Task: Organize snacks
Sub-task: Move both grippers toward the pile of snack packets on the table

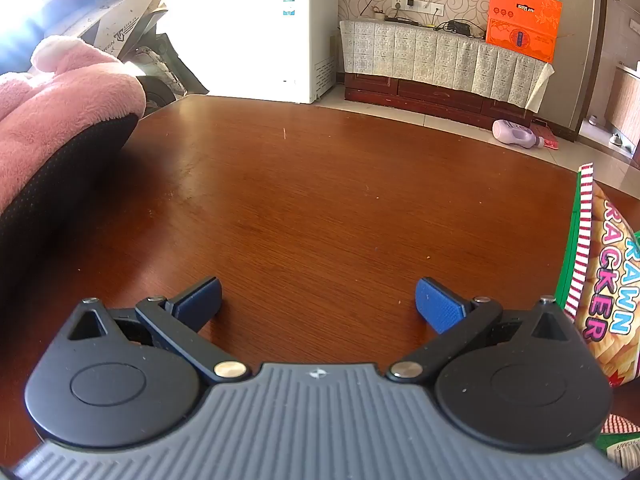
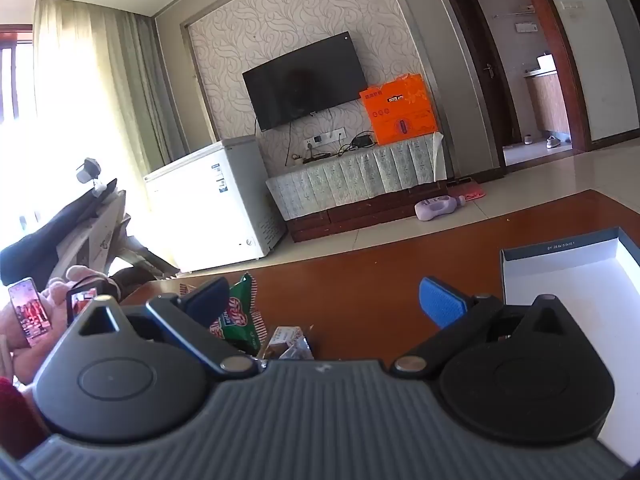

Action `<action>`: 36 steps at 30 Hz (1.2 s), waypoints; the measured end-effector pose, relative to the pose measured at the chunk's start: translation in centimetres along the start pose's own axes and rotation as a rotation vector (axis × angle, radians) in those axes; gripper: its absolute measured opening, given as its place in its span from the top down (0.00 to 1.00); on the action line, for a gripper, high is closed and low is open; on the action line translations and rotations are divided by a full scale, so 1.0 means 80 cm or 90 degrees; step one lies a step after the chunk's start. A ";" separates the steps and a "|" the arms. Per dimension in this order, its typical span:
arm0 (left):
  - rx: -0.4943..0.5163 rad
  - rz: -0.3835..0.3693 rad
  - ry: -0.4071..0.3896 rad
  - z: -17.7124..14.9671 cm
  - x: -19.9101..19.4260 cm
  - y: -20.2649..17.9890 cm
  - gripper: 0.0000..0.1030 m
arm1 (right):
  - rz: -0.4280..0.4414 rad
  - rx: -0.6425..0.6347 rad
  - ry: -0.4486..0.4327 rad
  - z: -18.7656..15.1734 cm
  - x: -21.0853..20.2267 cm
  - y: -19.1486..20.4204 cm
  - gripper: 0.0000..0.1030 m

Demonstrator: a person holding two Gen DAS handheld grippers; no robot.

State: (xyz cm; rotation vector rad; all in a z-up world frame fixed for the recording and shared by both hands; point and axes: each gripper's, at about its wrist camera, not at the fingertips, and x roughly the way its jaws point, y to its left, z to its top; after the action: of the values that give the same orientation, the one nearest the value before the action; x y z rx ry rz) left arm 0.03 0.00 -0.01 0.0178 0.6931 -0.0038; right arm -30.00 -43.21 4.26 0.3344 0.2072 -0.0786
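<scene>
My left gripper (image 1: 318, 304) is open and empty, low over the brown wooden table (image 1: 320, 184). A prawn cracker bag (image 1: 600, 272) lies at the right edge of the left wrist view, just right of the right finger. My right gripper (image 2: 324, 304) is open and empty, raised above the table (image 2: 400, 248). Below it, a green snack bag (image 2: 240, 316) sits beside the left finger, and a small brown wrapped snack (image 2: 290, 342) lies partly hidden under the gripper body. An open box (image 2: 568, 276) with a white inside stands to the right.
A pink plush cushion (image 1: 52, 116) on a dark chair sits at the table's left edge. A phone (image 2: 30, 312) rests on something pink at far left. Beyond the table are a white freezer (image 2: 216, 200), a TV cabinet (image 2: 360, 184) and a purple bottle (image 2: 438, 205) on the floor.
</scene>
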 end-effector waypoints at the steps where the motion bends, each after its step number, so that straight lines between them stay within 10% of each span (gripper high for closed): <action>1: 0.001 0.000 -0.002 0.000 0.000 0.000 0.00 | 0.001 0.001 -0.001 0.001 0.000 0.000 0.00; 36: 0.006 0.046 0.008 -0.026 -0.061 0.014 0.00 | 0.028 -0.092 0.033 -0.012 0.009 0.023 0.00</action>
State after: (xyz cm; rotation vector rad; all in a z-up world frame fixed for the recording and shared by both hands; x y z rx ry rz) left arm -5.05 1.14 1.58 0.0524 0.7040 0.0617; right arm -29.28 -41.20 3.79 0.1968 0.2557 -0.0111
